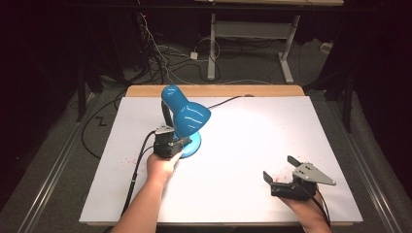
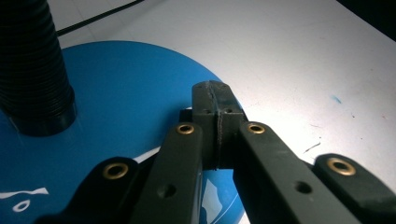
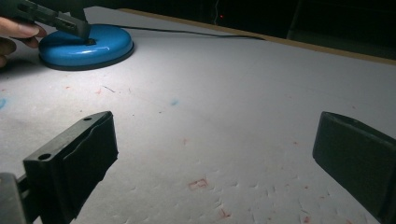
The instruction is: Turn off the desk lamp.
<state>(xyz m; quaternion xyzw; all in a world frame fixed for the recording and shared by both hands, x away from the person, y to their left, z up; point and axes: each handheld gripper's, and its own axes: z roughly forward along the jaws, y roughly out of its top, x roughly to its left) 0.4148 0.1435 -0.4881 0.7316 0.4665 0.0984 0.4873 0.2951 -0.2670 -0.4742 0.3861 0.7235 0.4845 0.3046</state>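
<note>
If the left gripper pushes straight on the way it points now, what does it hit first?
Likely the lamp base: the left gripper, jaws shut, sits just over the blue disc's edge, pointing down onto it. The black neck stands off to the side.

No legible text, brand or number found. Lamp base [image 2: 116,93]: white printed marks near its front edge, partly hidden behind the jaws of the left gripper [image 2: 217,100]; look like switch symbols, can't be read. Table sheet [image 3: 243,93]: stains only, no lettering.
</note>
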